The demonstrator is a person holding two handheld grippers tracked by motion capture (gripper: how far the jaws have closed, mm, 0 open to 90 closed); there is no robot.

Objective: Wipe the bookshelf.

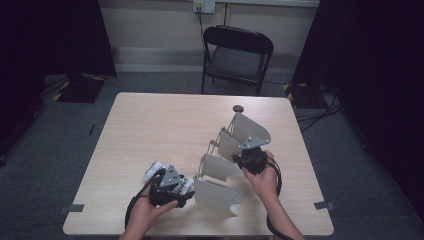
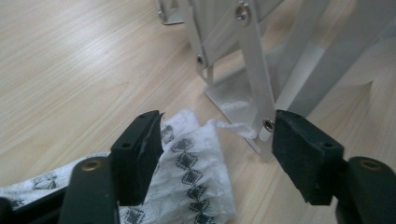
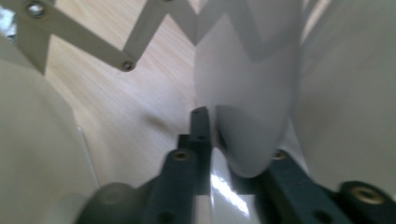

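**Cleaning cloth held at an accordion file rack while the other gripper steadies a panel**

A person sits at a pale wood-grain table (image 1: 165,120) with one hand-held gripper in each hand. In the middle right of the table stands a grey metal accordion file rack (image 1: 235,155), stretched open so its upright divider panels fan out in a diagonal row from near the person toward the far right.

The left gripper (image 1: 175,187) sits at the near end of the rack. Its jaws stand partly apart. In the left gripper view, a white cloth with a dark diamond pattern (image 2: 187,172) lies against the left jaw and drapes down between the two; the right jaw is clear of the fabric, so whether the cloth is truly pinched cannot be told. The cloth's tip reaches toward a scissor hinge strip (image 2: 254,70) and the foot of the nearest panel, which suggests the cloth is being brought in to wipe the rack.

The right gripper (image 1: 250,159) is farther up the row. In the right gripper view, its jaws bracket the lower rounded edge of one divider panel (image 3: 247,93), apparently to keep the rack from sliding or folding while the other hand works. The jaws look close on the panel, though a firm grip is not certain.

Counts: two grippers, one cloth, one rack with four panels visible from above. Beyond the table stands one black folding chair (image 1: 237,55).
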